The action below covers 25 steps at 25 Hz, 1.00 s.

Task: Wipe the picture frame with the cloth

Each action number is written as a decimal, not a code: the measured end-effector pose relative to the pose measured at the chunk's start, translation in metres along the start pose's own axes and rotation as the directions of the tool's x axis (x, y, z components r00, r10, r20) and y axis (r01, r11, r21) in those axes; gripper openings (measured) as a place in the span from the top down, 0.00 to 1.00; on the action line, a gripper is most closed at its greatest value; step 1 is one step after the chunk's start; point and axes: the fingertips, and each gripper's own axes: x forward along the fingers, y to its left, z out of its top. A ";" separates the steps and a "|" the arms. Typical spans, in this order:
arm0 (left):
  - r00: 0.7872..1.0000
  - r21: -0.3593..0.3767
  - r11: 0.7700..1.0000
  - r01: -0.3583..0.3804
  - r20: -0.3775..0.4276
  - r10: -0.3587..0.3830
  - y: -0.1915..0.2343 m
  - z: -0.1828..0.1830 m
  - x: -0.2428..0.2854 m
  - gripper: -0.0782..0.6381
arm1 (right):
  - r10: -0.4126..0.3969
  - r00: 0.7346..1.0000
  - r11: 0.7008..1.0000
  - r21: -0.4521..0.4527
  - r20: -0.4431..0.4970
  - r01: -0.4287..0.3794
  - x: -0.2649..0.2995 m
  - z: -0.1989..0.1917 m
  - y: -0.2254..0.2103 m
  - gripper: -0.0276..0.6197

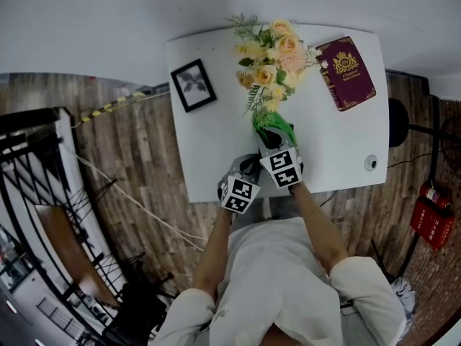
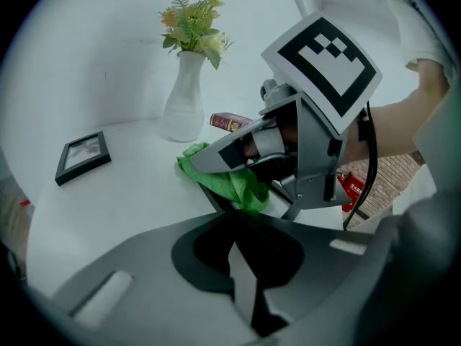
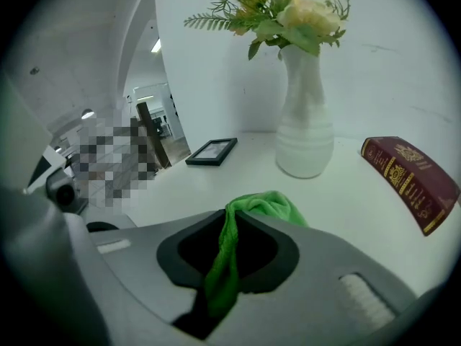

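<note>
The picture frame (image 1: 193, 85) lies unwiped at the far left corner of the table (image 1: 338, 143), well apart from the green cloth (image 3: 274, 206) clamped in the right gripper (image 3: 230, 220), while the left gripper (image 2: 234, 244) is closed on nothing.

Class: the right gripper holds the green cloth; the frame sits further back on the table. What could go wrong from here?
The vase stands right ahead of the right gripper; swinging toward the picture frame could tip it. Only a thin fold of the cloth is pinched; it may slip out. Nothing holds the picture frame; wiping may slide it.
</note>
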 end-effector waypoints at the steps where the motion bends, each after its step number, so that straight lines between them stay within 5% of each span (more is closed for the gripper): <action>1: 1.000 -0.001 1.000 -0.001 0.000 0.001 0.000 0.000 0.000 0.86 | -0.009 1.000 1.000 0.005 -0.004 0.009 -0.001 -0.001 -0.002 0.89; 25: 1.000 0.005 1.000 -0.006 -0.007 0.006 0.002 -0.003 0.001 0.86 | -0.215 0.974 0.971 0.094 -0.072 0.221 -0.053 -0.035 -0.070 0.89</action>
